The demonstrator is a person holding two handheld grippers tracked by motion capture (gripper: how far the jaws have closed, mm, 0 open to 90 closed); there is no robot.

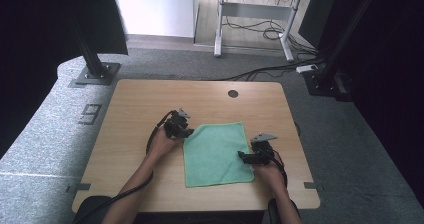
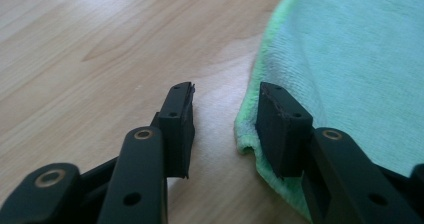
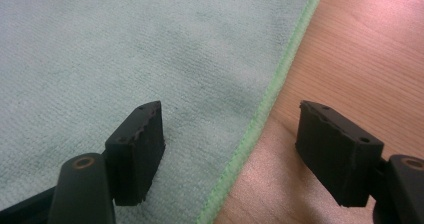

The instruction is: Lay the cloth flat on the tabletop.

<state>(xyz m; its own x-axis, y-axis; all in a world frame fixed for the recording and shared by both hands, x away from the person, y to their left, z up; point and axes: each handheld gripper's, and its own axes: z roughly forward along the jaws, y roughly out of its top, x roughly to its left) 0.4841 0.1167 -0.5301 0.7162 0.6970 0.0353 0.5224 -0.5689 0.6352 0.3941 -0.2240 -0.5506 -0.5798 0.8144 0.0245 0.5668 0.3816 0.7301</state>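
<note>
A green microfibre cloth (image 1: 217,154) lies flat on the wooden table (image 1: 150,99), right of its middle. My left gripper (image 1: 186,132) is at the cloth's far left corner. In the left gripper view the cloth (image 2: 350,59) has its puckered corner edge against the right jaw, while the other jaw rests over bare wood (image 2: 100,44); the left gripper (image 2: 227,91) is open with a gap between the pads. My right gripper (image 1: 245,156) is at the cloth's right edge, near its front. It (image 3: 231,109) stands open astride the cloth's hem (image 3: 260,109), one jaw over cloth (image 3: 150,49), one over wood (image 3: 360,49).
A round cable hole (image 1: 233,93) sits near the table's far edge. Black frame posts (image 1: 92,59) stand on the carpet at both far corners. A white desk frame (image 1: 220,29) with loose cables stands behind. Bare tabletop lies to the left and at the back.
</note>
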